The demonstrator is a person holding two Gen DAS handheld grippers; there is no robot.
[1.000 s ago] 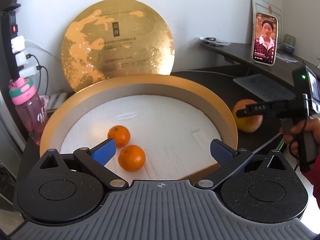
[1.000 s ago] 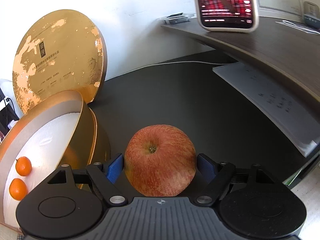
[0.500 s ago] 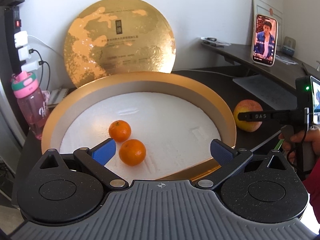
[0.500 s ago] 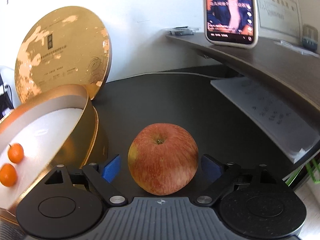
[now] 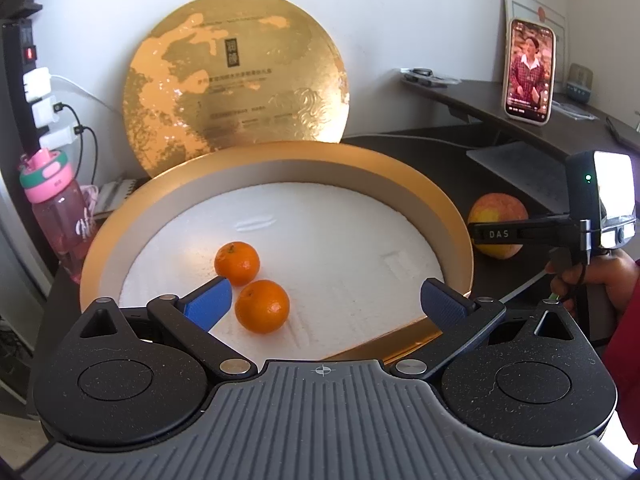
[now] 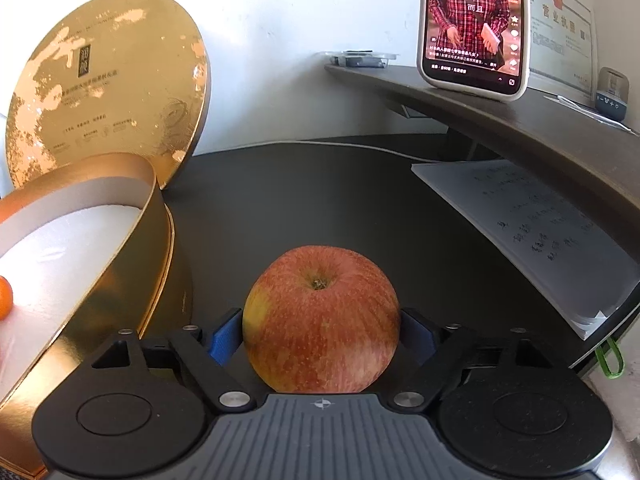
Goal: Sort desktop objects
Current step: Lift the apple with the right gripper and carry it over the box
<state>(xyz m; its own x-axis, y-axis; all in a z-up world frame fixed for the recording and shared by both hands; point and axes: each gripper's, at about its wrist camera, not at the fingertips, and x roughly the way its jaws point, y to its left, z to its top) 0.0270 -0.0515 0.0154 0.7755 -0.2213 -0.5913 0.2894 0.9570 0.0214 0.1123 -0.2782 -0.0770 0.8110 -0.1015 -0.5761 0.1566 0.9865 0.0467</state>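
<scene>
A red-yellow apple [image 6: 320, 316] rests on the dark desk, and my right gripper [image 6: 320, 332] is shut on the apple with a blue pad against each side. The left wrist view shows the same apple [image 5: 496, 210] to the right of the round gold box [image 5: 452, 216], partly behind a finger of the right gripper. Two tangerines [image 5: 237, 263] [image 5: 262, 306] lie on the box's white lining. My left gripper [image 5: 326, 304] hangs open over the box's near rim, its left finger beside the front tangerine. A hand holds the right gripper's handle.
The gold lid [image 5: 236, 76] leans on the wall behind the box. A pink bottle [image 5: 56, 216] and a power strip [image 5: 32, 80] stand at the left. Papers [image 6: 540, 232] lie right of the apple, under a raised shelf [image 6: 520, 120] carrying a phone [image 5: 529, 72].
My right gripper has come forward around the apple and its pads, apart from it half a second ago, now touch both sides. The left gripper has barely shifted.
</scene>
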